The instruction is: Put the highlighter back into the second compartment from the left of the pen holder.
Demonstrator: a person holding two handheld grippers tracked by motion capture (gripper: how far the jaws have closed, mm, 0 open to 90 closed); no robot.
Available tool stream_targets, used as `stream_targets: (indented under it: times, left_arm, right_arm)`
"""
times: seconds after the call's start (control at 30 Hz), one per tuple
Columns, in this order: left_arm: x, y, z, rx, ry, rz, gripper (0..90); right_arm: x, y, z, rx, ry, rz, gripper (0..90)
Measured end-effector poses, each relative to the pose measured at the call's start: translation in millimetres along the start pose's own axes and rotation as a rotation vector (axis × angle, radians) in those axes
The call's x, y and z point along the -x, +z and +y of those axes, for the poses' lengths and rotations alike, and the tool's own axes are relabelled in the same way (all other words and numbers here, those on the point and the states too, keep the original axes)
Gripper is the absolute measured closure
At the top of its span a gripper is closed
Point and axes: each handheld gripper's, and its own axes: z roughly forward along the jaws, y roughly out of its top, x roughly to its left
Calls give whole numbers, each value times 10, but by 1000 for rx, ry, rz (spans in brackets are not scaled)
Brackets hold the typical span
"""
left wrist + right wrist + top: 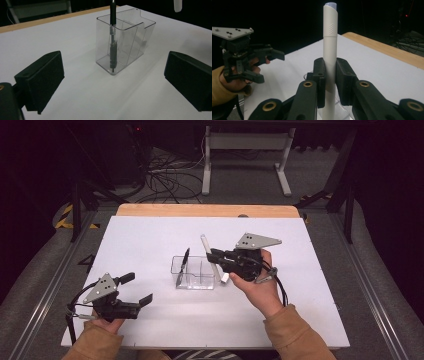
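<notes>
A clear plastic holder (194, 272) (125, 45) with two compartments stands mid-table. A black pen (183, 265) (112, 37) leans in its left compartment. My right gripper (215, 257) (329, 80) is shut on a white marker (212, 260) (330, 50), which hangs slanted just above the holder's right side. In the right gripper view the marker stands upright between the pads. My left gripper (137, 290) (112, 82) rests open near the front left of the table, jaws wide apart and pointing at the holder, nothing between them.
The white tabletop (150, 240) has a wooden strip (207, 210) along its far edge. Beyond it stand a white frame (245, 155) and loose cables (165, 180) on the floor. Dark stands flank the table.
</notes>
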Motion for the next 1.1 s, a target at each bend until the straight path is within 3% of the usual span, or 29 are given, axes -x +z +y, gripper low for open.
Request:
stream_targets:
  times: [0.1, 0.47, 0.7, 0.9, 1.1]
  left_arm:
    - [-1, 1, 0, 0, 1, 1, 34]
    - [0, 3, -2, 0, 1, -3, 34]
    - [0, 5, -3, -1, -2, -6, 34]
    - [-2, 5, -3, 1, -2, -6, 34]
    - [-9, 9, -4, -1, 2, -7, 34]
  right_arm:
    - [-3, 48, -4, 31, 9, 25, 794]
    - [15, 264, -59, 122, -18, 23, 794]
    - [43, 373, -93, 147, -21, 34, 793]
    - [52, 456, -125, 166, -61, 36, 793]
    - [74, 544, -162, 188, -46, 36, 792]
